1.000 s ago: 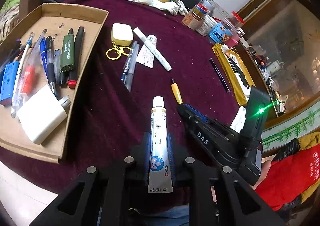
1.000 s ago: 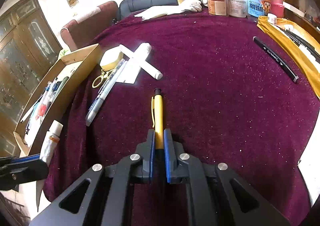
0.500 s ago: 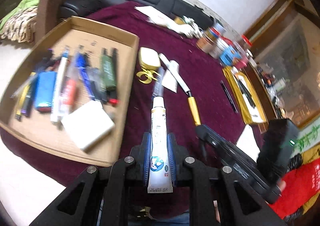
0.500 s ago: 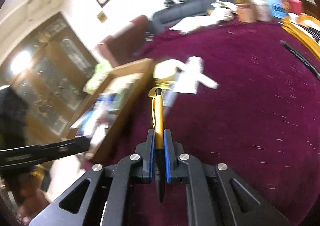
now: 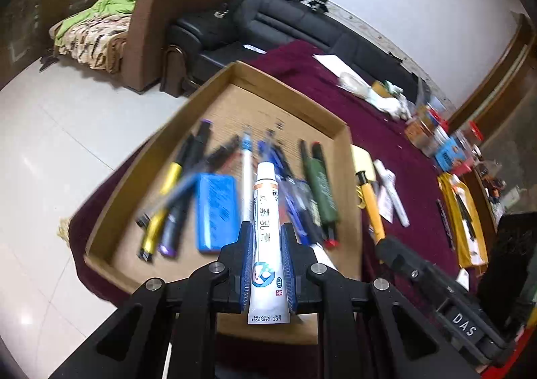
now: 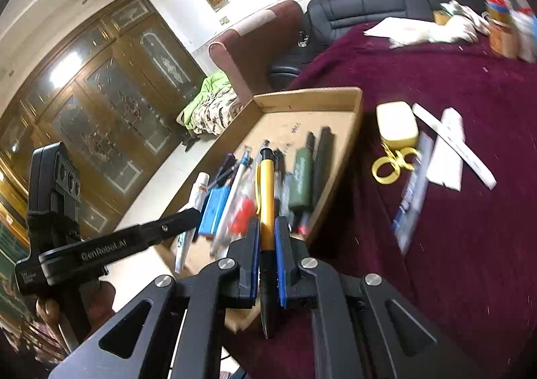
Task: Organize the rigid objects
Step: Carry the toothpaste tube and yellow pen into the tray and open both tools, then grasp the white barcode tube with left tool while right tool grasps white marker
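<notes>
now both tools (image 5: 265,244) (image 6: 266,238) over tray (image 5: 339,130)

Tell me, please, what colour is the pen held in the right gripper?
Yellow pen with black ends, clearest in the right wrist view.

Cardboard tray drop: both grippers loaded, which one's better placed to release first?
Left, probably. The left gripper holds the white tube already over the cardboard tray floor. The right gripper holds the yellow pen nearer the tray's near corner, beside the rim.
</notes>
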Action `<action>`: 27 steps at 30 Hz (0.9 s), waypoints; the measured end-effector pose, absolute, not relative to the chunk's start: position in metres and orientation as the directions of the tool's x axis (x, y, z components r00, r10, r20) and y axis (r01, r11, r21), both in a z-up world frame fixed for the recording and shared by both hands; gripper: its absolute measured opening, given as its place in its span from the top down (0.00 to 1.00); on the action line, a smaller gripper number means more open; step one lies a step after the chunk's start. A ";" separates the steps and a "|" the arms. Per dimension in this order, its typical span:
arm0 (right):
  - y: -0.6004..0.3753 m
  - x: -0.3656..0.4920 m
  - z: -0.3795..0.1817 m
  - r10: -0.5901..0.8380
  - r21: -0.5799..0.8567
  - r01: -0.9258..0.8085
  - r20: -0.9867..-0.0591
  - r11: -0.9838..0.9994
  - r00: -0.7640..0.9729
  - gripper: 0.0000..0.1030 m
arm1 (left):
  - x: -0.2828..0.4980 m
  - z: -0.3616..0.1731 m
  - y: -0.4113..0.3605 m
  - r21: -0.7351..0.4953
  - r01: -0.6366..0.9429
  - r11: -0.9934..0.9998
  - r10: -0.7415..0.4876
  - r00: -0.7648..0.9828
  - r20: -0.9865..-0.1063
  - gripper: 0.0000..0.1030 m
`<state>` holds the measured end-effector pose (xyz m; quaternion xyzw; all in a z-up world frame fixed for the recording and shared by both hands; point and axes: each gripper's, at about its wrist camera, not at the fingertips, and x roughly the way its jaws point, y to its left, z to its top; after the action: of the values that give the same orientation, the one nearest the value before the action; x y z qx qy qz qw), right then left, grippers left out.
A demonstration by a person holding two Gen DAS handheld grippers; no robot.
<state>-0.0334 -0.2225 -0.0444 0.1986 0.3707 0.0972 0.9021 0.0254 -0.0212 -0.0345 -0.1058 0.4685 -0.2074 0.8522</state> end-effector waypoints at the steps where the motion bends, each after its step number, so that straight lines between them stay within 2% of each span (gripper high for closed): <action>1: -0.219 -0.025 -0.044 0.318 0.420 -0.029 -0.636 0.907 0.703 0.92 | 0.030 -0.037 -0.019 -0.373 0.247 0.894 -0.447 0.474 -0.758 0.84; 9: -0.202 0.032 -0.061 0.296 0.379 -0.021 -0.685 0.925 0.665 0.92 | 0.060 -0.054 -0.022 -0.358 0.233 0.904 -0.427 0.450 -0.784 0.84; 16: -0.195 0.040 -0.076 0.283 0.347 -0.029 -0.710 0.937 0.645 0.91 | 0.057 -0.054 -0.031 -0.310 0.261 0.914 -0.401 0.473 -0.784 0.83; 19: -0.202 0.034 -0.072 0.305 0.376 -0.038 -0.686 0.926 0.661 0.90 | 0.052 -0.050 -0.031 -0.316 0.262 0.912 -0.407 0.483 -0.775 0.71; 21: -0.208 0.024 -0.064 0.313 0.387 -0.046 -0.664 0.921 0.679 0.85 | 0.047 -0.044 -0.032 -0.313 0.266 0.912 -0.408 0.495 -0.767 0.67; 23: -0.215 0.012 -0.057 0.324 0.398 -0.061 -0.639 0.915 0.698 0.75 | 0.038 -0.036 -0.035 -0.313 0.279 0.908 -0.415 0.505 -0.757 0.64; 27: -0.241 -0.020 -0.048 0.334 0.429 -0.066 -0.589 0.901 0.736 0.69 | 0.019 -0.021 -0.048 -0.305 0.318 0.897 -0.435 0.519 -0.736 0.54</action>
<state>-0.0199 -0.2408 -0.0485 0.1934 0.3466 0.1099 0.9113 0.0192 -0.0483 -0.0208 -0.0660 0.4402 -0.2167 0.8689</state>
